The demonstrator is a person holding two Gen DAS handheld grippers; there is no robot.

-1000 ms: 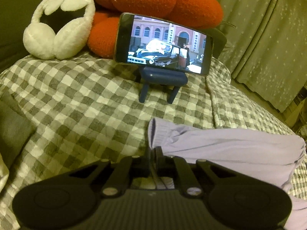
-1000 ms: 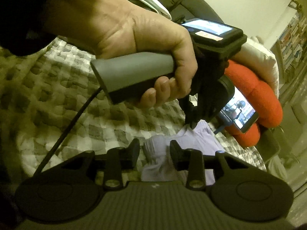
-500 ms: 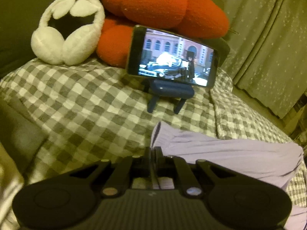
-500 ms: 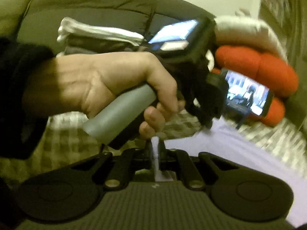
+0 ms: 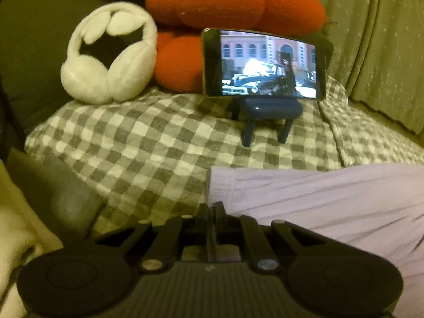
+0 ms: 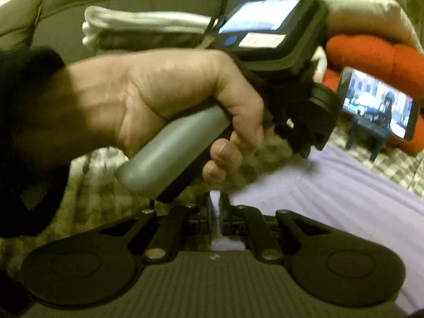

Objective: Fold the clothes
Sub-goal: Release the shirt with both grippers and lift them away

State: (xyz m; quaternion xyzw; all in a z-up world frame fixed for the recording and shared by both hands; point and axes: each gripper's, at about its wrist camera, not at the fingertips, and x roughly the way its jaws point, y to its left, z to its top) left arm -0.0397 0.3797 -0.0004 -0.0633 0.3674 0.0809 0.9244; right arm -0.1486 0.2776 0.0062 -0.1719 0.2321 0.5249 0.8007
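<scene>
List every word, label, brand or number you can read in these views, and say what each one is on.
No text can be read.
Phone on its stand: plays a street scene with a car; signs on the building are too small to read.
Display on top of the left gripper unit: lit, but blurred.
White sticker below that display: print is blurred, unreadable.
Lavender garment, checked cover, earmuffs: no lettering visible.

1. The black right gripper pinches an edge of the pale lavender ribbed garment.
2. A bare left hand grips the grey-handled left gripper above the checked grey-and-white bedcover.
</scene>
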